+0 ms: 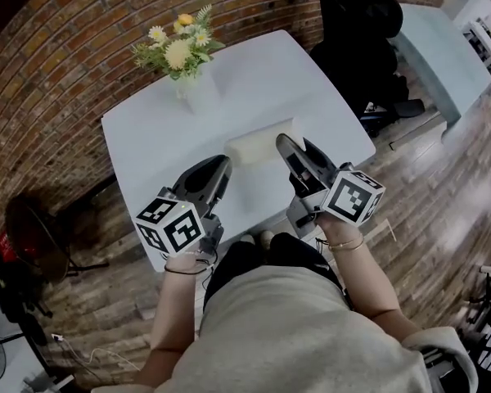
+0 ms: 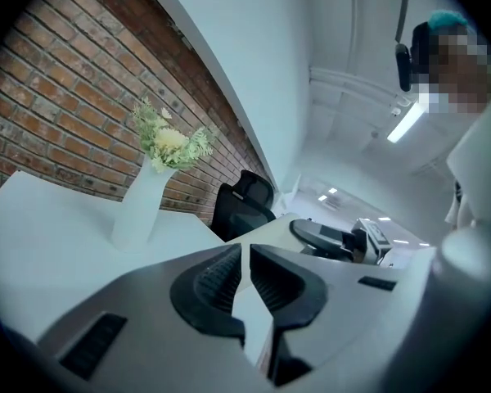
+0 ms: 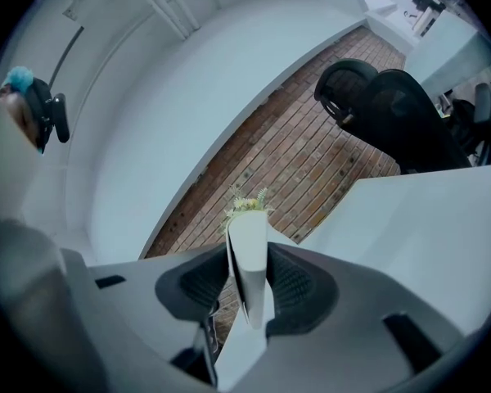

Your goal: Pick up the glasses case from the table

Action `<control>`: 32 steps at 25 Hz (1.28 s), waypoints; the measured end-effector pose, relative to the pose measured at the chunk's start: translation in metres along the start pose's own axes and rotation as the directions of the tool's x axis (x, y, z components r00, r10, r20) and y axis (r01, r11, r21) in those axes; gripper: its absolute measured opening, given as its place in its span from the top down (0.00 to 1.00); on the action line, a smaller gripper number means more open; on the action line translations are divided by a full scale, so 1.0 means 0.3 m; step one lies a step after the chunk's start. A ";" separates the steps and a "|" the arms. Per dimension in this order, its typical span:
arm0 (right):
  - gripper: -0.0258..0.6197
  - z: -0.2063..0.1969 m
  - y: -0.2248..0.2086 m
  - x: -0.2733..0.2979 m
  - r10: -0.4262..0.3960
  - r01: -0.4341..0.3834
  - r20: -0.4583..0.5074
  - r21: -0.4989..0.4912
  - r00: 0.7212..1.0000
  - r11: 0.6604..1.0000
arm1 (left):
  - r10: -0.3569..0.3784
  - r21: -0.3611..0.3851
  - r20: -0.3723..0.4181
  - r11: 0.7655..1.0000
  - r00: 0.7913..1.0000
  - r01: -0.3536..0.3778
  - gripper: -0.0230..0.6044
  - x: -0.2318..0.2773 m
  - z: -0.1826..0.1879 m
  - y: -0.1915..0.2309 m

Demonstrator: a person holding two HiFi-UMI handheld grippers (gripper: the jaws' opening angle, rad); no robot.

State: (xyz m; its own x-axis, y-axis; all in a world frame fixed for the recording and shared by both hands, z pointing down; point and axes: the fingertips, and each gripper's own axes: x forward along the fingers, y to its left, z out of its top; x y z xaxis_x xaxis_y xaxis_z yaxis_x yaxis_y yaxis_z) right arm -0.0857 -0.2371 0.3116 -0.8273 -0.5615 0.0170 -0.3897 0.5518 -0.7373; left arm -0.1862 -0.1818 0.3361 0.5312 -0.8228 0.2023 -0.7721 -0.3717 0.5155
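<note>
Two ribbed black pads of the right gripper clamp the smooth white oblong glasses case, held over the near part of the white table. To its left, the left gripper is empty, its jaws almost together. A white vase of yellow flowers stands at the far left.

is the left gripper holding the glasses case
No, the left gripper is shut on nothing; the glasses case sits clamped in the right gripper.
</note>
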 end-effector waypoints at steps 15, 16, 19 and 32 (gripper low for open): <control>0.74 -0.013 0.053 0.026 0.047 -0.048 0.016 0.033 0.999 0.998 | 0.148 -0.025 0.033 0.989 0.988 -0.147 0.93 -0.019 -0.028 0.029; 0.74 -0.018 0.053 0.027 0.047 -0.048 0.012 0.036 0.999 0.998 | 0.148 -0.035 0.034 0.989 0.988 -0.146 0.93 -0.018 -0.031 0.028; 0.74 -0.030 0.059 0.023 0.051 -0.051 -0.003 0.040 0.999 0.998 | 0.166 -0.026 0.021 0.986 0.986 -0.165 0.93 -0.012 -0.041 0.030; 0.74 -0.048 0.086 -0.001 0.065 -0.065 -0.019 0.016 0.998 0.998 | 0.203 0.022 0.004 0.979 0.979 -0.203 0.93 -0.034 -0.066 0.023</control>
State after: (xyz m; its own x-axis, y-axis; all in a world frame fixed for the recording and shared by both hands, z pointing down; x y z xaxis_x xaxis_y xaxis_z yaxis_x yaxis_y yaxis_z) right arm -0.1012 -0.2139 0.3024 -0.8583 -0.5128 -0.0182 -0.3289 0.5770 -0.7476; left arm -0.1901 -0.1676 0.3541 0.3622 -0.8828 0.2990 -0.8713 -0.2068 0.4451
